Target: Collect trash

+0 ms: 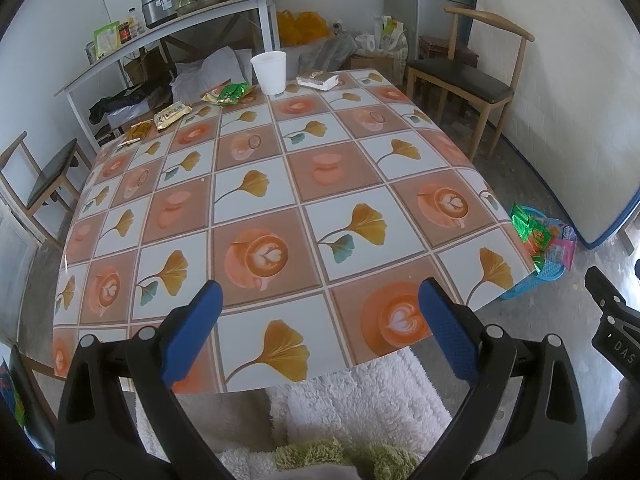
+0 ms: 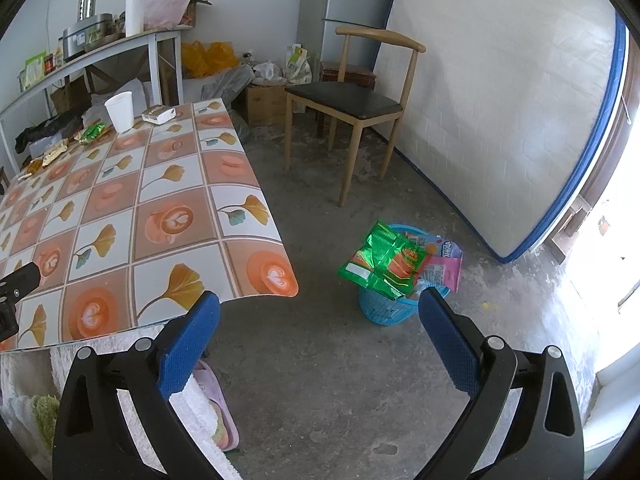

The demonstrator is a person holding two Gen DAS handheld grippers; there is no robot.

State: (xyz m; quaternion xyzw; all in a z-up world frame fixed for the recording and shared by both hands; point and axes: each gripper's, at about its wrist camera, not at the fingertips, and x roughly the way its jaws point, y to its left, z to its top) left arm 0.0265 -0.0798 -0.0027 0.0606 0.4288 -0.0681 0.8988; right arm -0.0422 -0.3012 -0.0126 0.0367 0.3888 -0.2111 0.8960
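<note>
I see a concrete floor (image 2: 340,380) under a patterned desk (image 1: 280,184). Far along the desk lie wrappers (image 1: 230,94) beside a white cup (image 1: 270,72). The blue basket (image 2: 384,308) on the floor brims with packets. Both my left claw (image 1: 320,336) and right claw (image 2: 320,340) are spread wide, empty.

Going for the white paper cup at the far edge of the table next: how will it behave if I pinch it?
The white paper cup stands upright, taller than wide, so a side nudge would probably tip it. Its thin wall looks likely to buckle under a hard pinch. It seems light; whether it holds liquid cannot be seen. Both grippers, left and right, are open and far from it.
</note>
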